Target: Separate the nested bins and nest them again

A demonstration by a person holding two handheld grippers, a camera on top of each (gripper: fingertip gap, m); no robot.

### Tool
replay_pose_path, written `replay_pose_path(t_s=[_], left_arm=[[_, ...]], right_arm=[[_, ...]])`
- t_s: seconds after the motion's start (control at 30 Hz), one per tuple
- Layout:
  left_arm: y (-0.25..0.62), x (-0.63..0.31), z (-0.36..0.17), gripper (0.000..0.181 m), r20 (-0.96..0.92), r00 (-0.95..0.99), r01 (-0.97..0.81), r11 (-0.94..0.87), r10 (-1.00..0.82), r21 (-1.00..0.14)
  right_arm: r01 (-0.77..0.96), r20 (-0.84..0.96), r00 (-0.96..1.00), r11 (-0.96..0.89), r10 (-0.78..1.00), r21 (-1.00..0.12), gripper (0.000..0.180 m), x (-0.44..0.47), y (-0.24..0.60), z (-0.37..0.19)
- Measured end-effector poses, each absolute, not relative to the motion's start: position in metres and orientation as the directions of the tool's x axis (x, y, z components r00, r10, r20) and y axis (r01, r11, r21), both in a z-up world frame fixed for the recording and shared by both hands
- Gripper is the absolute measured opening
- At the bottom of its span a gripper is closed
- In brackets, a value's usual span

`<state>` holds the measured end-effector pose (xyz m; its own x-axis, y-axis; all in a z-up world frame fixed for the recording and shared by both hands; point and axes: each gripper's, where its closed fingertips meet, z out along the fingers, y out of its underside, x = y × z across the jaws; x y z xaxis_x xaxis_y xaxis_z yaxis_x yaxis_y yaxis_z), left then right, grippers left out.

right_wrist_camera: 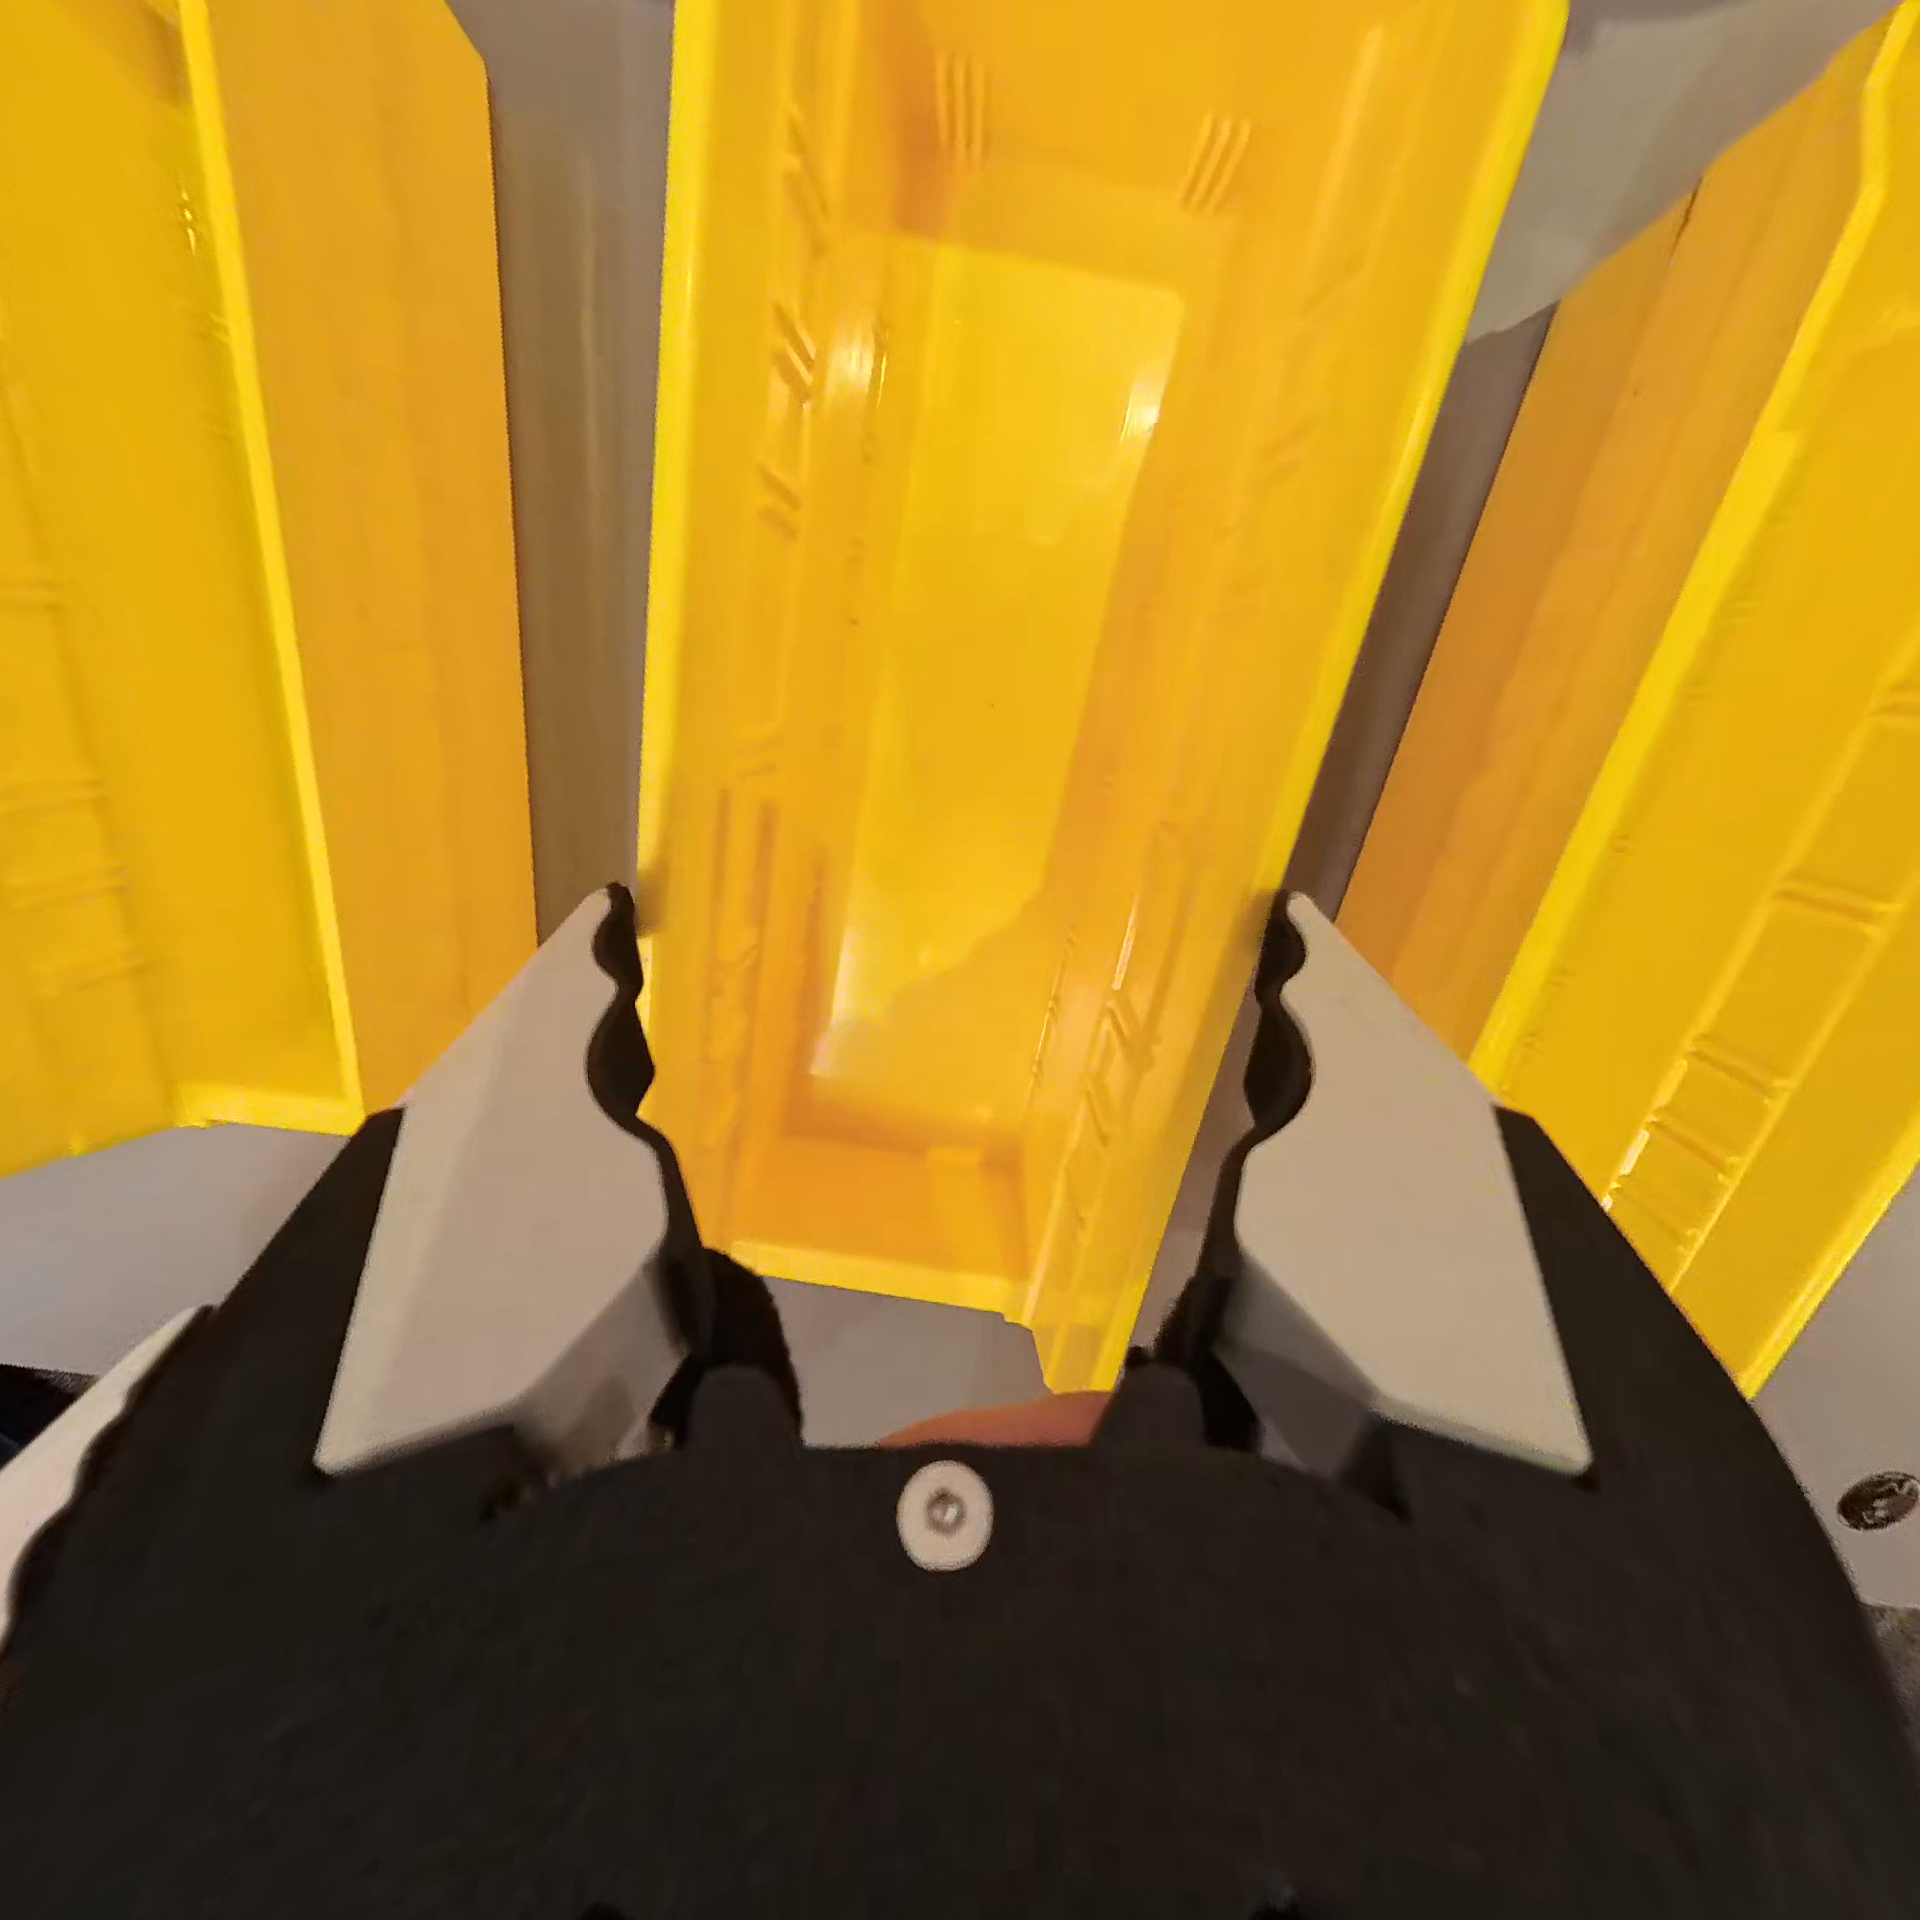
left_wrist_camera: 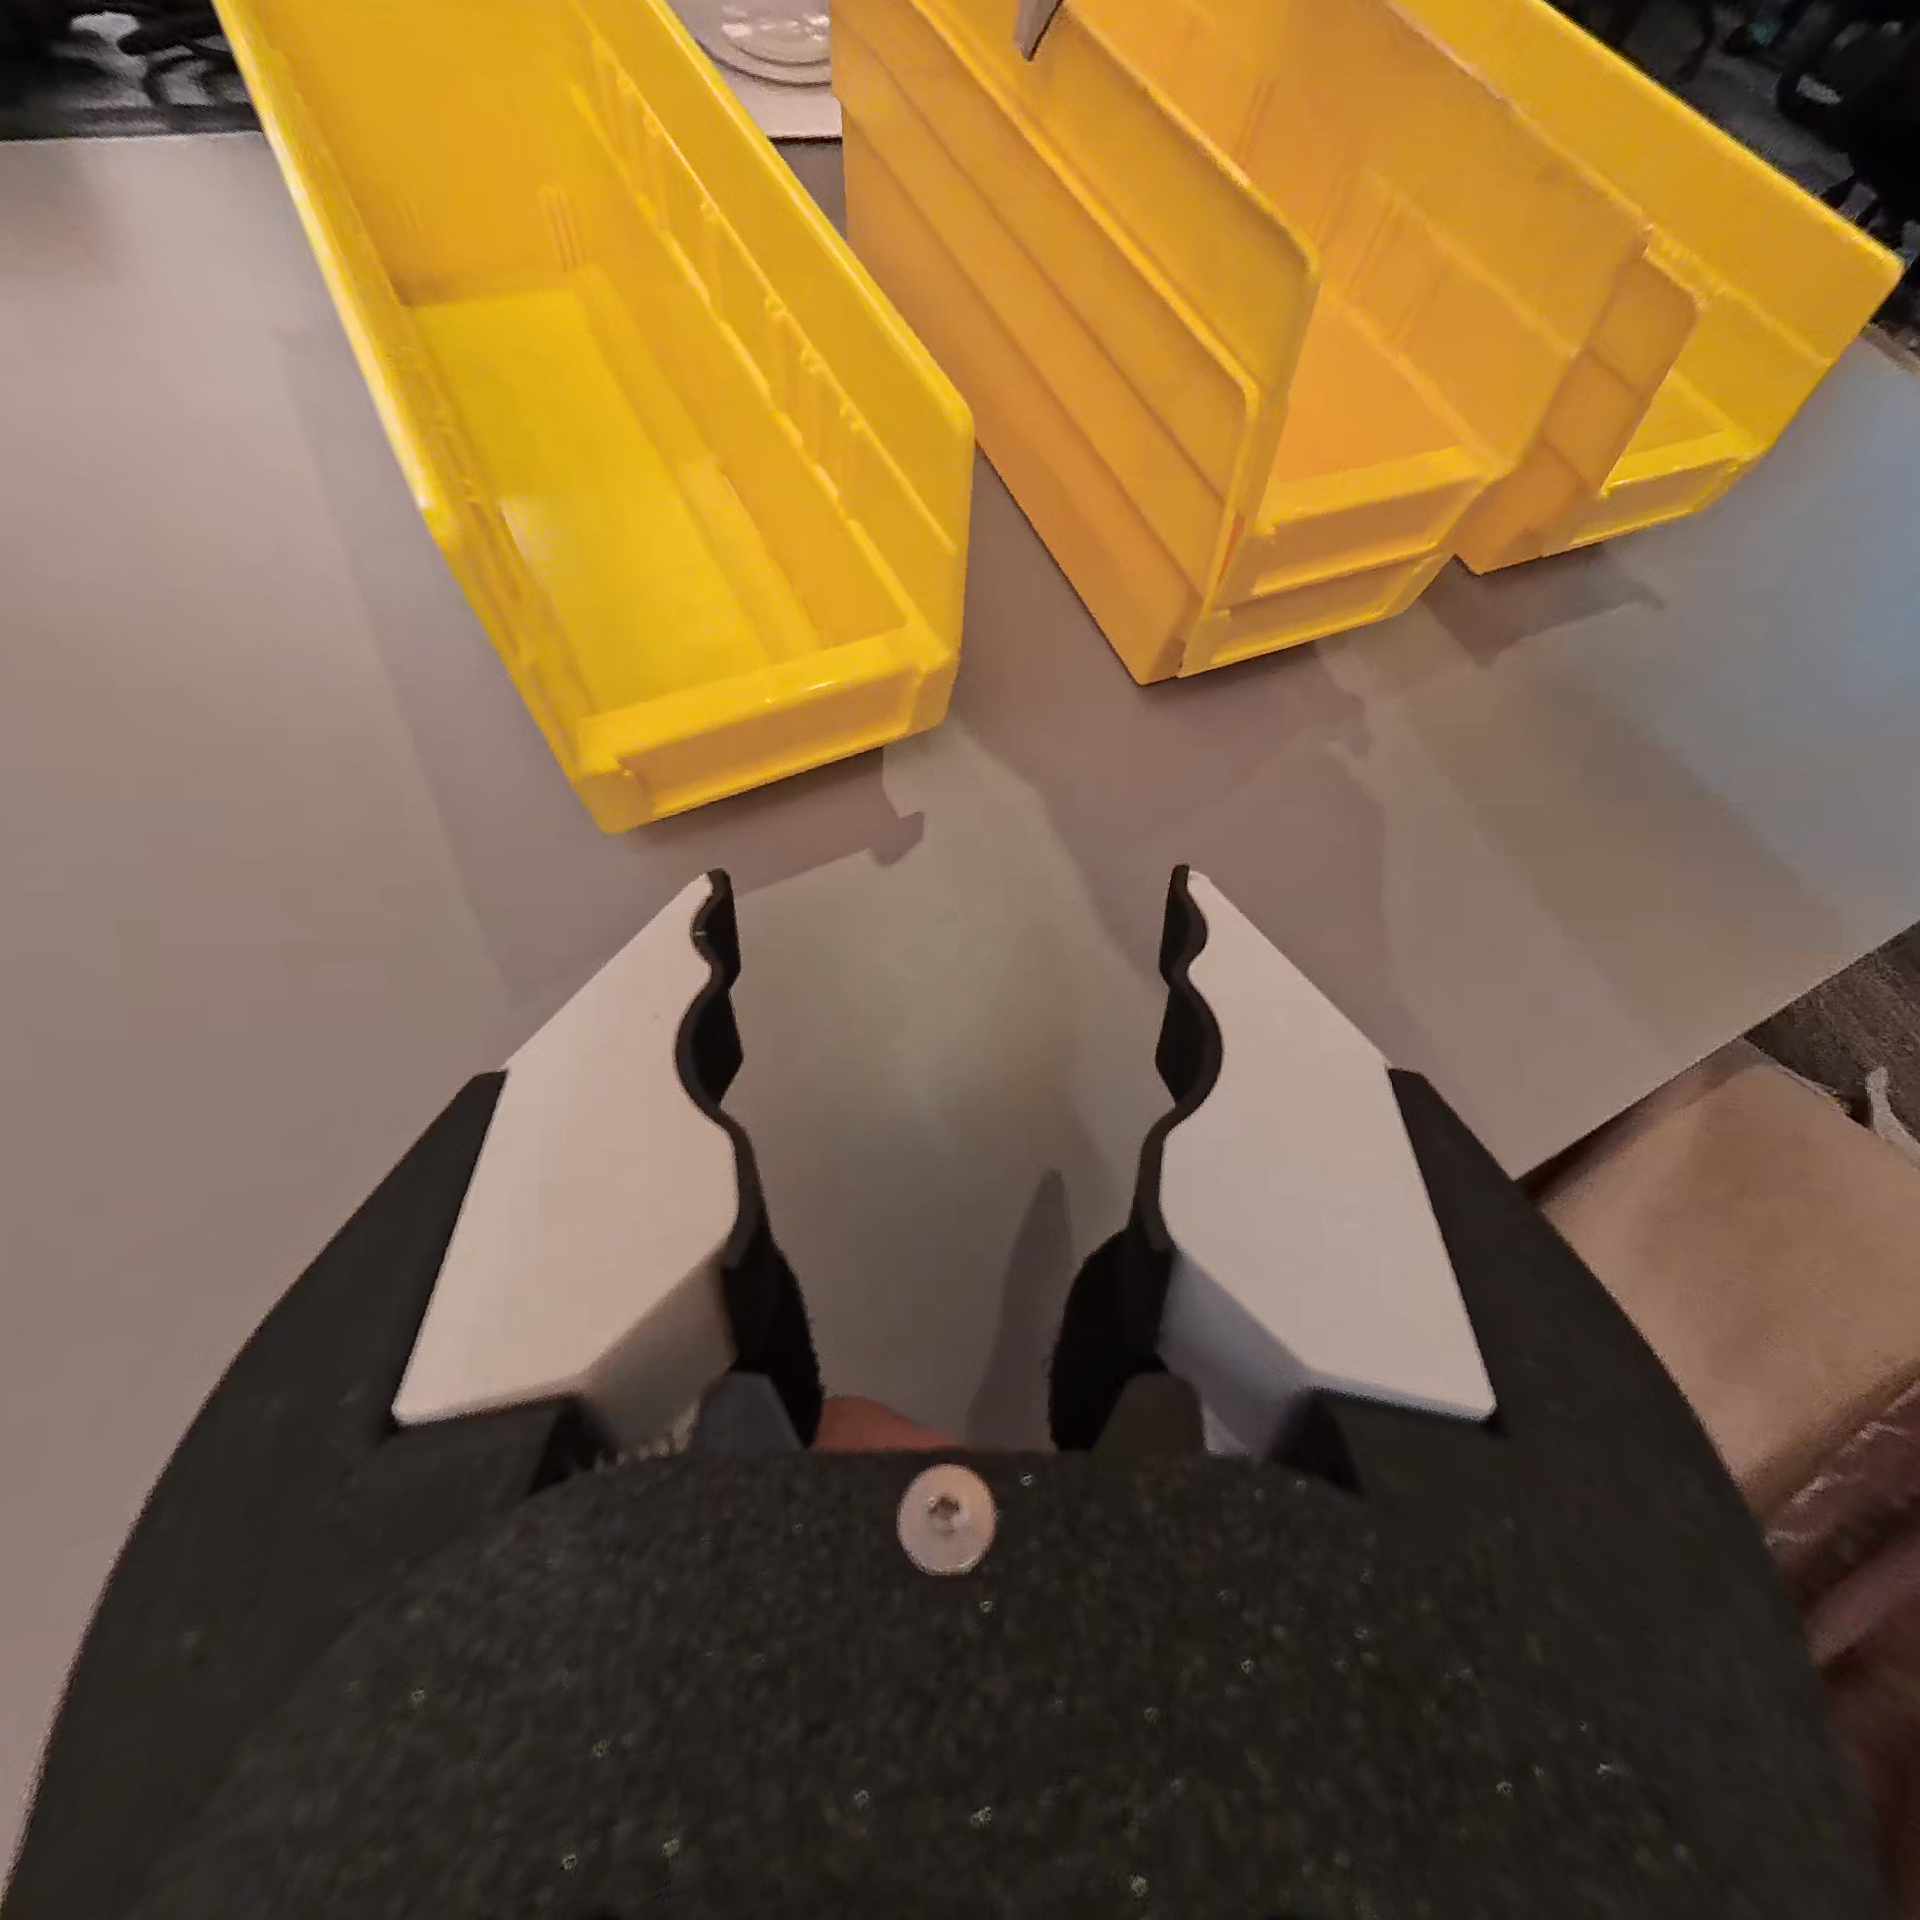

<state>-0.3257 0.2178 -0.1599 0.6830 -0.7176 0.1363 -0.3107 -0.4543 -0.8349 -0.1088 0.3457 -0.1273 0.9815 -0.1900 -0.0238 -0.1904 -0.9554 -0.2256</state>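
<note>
Several long yellow bins lie side by side on a grey table [left_wrist_camera: 208, 831]. A single bin [left_wrist_camera: 623, 436] is on the left. In the middle, an inner bin [left_wrist_camera: 1382, 416] sits nested in an outer bin [left_wrist_camera: 1091, 468]. Another bin [left_wrist_camera: 1683, 343] is on the right. My left gripper [left_wrist_camera: 948, 883] is open and empty above bare table, short of the bins' near ends. My right gripper [right_wrist_camera: 951, 904] straddles the far end of the middle bin [right_wrist_camera: 1018, 623], its fingers against both side walls. One of its fingers [left_wrist_camera: 1029, 31] shows at the top of the left wrist view.
In the right wrist view, neighbouring bins lie to the left [right_wrist_camera: 156, 623] and right [right_wrist_camera: 1662, 779] with narrow gaps of table between. The table's edge [left_wrist_camera: 1662, 1039] runs diagonally on the right, with brown items below it. A clear round object [left_wrist_camera: 779, 42] sits at the far side.
</note>
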Motion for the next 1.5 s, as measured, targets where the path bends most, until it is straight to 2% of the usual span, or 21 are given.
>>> replay_pose_path(t_s=[0.07,0.13,0.4,0.9,1.17,1.33,1.4,1.5], left_arm=[[0.218,-0.324,-0.162,0.080,0.138,0.680,-0.319,-0.460,-0.720,-0.829],[0.217,-0.323,-0.162,0.080,0.140,0.680,-0.322,-0.465,-0.720,-0.825],[0.218,-0.320,-0.168,0.079,0.090,0.677,-0.368,-0.442,-0.730,-0.818],[0.215,-0.321,-0.174,0.078,0.093,0.675,-0.391,-0.461,-0.732,-0.796],[0.215,-0.322,-0.176,0.078,0.095,0.676,-0.393,-0.467,-0.731,-0.792],[0.216,-0.322,-0.177,0.078,0.093,0.675,-0.398,-0.467,-0.732,-0.790],[0.215,-0.322,-0.178,0.078,0.092,0.674,-0.403,-0.469,-0.733,-0.786],[0.216,-0.322,-0.179,0.078,0.087,0.674,-0.408,-0.468,-0.734,-0.784]], right_arm=[[-0.161,0.027,0.985,-0.969,-0.168,-0.185,0.123,-0.108,0.345,-0.130],[-0.143,0.065,0.986,-0.978,-0.155,-0.153,0.120,-0.109,0.345,-0.131],[-0.143,0.082,0.985,-0.982,-0.153,-0.122,0.087,-0.108,0.346,-0.125],[-0.157,0.093,0.981,-0.980,-0.169,-0.126,0.083,-0.099,0.334,-0.093],[-0.167,0.084,0.980,-0.977,-0.179,-0.129,0.085,-0.098,0.335,-0.091],[-0.170,0.059,0.983,-0.983,-0.174,-0.069,0.099,-0.106,0.330,-0.116],[-0.157,0.062,0.985,-0.987,-0.160,-0.040,0.116,-0.108,0.327,-0.130],[-0.126,0.101,0.986,-0.989,-0.134,-0.080,0.117,-0.105,0.338,-0.128]])
